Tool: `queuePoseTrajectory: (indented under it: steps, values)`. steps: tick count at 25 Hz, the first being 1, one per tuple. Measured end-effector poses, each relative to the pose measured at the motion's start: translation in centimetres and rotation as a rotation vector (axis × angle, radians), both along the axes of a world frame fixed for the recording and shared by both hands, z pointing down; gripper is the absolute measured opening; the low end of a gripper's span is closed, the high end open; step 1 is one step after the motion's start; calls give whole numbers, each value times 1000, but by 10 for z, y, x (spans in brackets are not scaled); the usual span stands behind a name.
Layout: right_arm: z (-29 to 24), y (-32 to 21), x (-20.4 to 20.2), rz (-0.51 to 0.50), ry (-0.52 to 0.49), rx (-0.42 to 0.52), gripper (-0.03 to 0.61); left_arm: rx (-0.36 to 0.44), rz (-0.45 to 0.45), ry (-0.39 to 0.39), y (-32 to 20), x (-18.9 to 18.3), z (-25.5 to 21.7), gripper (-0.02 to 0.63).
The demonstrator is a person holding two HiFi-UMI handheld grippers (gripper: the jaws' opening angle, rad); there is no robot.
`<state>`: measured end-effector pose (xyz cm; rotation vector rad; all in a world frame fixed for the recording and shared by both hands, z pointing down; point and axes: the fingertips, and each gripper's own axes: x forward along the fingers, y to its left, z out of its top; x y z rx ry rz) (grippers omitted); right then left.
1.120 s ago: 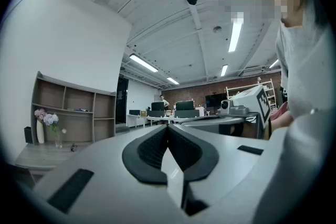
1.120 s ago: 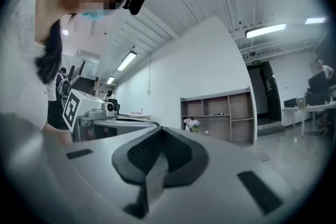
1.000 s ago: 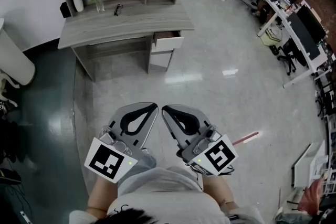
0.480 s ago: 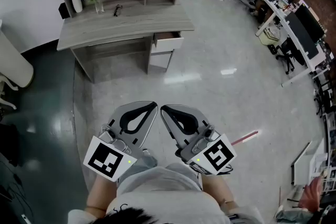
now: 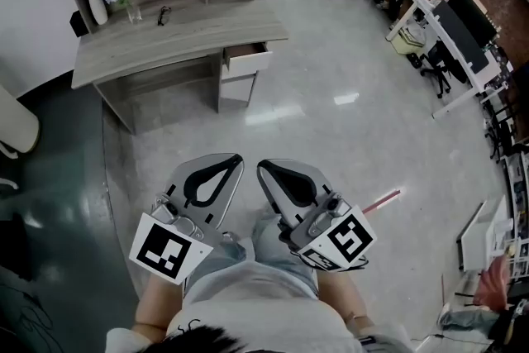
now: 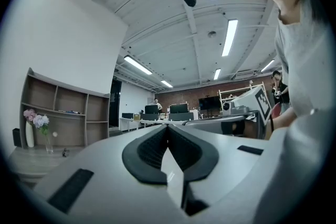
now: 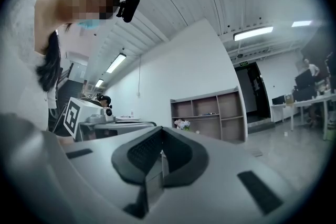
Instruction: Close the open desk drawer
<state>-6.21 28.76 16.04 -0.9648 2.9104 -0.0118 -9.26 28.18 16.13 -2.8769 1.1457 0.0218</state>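
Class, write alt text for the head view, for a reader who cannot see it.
Looking down, a person holds the left gripper and right gripper, both shut and empty, near the body. Across a shiny floor stands a wooden desk with its drawer open.

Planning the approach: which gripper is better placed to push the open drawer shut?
Left, narrowly. The left gripper and right gripper are both shut, empty and far from the drawer; the left one's tip sits slightly nearer the drawer's line.
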Motion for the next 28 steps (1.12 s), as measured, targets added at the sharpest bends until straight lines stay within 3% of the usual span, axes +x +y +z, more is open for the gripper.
queuePoseTrajectory:
  steps: [15,28]
  values:
    - [2,-87,11,-45,11,13,8,-9,-70,6,-79,10,4,11]
    - [-6,-195,56,-144,21,35,8,-9,-167,-3,-183,56,-2,11]
